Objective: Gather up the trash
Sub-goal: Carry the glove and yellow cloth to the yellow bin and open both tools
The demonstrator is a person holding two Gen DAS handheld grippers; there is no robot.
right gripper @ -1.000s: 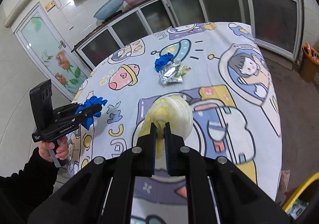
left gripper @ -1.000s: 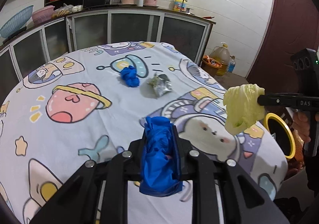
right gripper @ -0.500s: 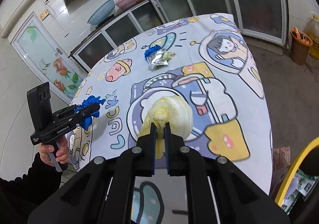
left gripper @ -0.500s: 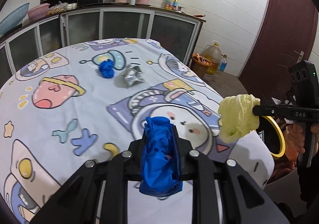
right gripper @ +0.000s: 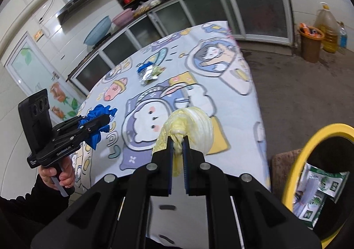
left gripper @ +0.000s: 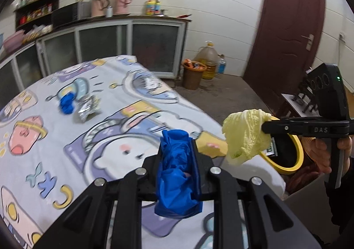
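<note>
Right wrist view shows the right gripper (right gripper: pixel 177 145) clamped on a yellow leaf (right gripper: pixel 188 125) near the yellow-rimmed bin (right gripper: pixel 294 160), the left gripper (left gripper: pixel 178 160) pinching a blue wad (left gripper: pixel 177 167), while another blue wad (left gripper: pixel 66 103) and apparently a foil wrapper (left gripper: pixel 88 108) lie on the table far beyond the fingers.

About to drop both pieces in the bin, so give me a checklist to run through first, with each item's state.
1. Left gripper shut on the blue glove: ok.
2. Right gripper shut on the cabbage leaf: ok.
3. Yellow-rimmed bin uncovered: ok.
4. Cabbage leaf over the bin mouth: not ok, at its edge.
5. Blue glove over the bin: not ok, above the table.
6. Room left in the bin: cannot tell.
</note>
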